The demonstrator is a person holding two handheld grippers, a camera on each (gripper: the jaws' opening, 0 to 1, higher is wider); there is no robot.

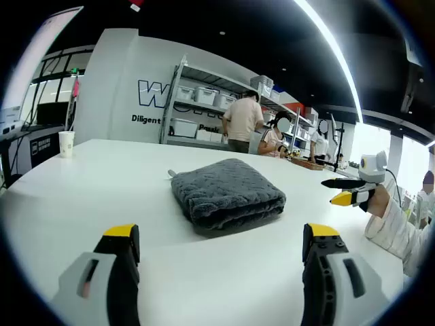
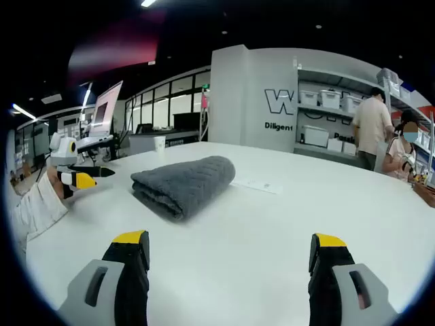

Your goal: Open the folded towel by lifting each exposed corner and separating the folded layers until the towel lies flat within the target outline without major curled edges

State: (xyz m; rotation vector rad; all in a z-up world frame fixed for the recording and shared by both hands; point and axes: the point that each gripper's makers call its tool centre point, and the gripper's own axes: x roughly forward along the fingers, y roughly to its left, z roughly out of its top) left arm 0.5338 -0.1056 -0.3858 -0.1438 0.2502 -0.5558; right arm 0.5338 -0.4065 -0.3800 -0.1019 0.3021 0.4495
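A dark grey towel (image 1: pixel 228 192) lies folded into a thick pad in the middle of the white table (image 1: pixel 102 183). My left gripper (image 1: pixel 221 239) hovers open just short of its near edge, nothing between the yellow-tipped jaws. In the right gripper view the same towel (image 2: pixel 183 184) sits ahead and to the left, and my right gripper (image 2: pixel 228 246) is open and empty a little back from it. The right gripper (image 1: pixel 355 189) also shows at the right edge of the left gripper view, the left gripper (image 2: pixel 76 175) at the left of the right gripper view.
A paper cup (image 1: pixel 66 143) stands at the table's far left edge. A white paper slip (image 2: pixel 256 183) lies flat behind the towel. Shelving with storage bins (image 1: pixel 204 112) and several people (image 1: pixel 242 121) are beyond the table. A sleeve (image 1: pixel 391 227) rests on the table's right side.
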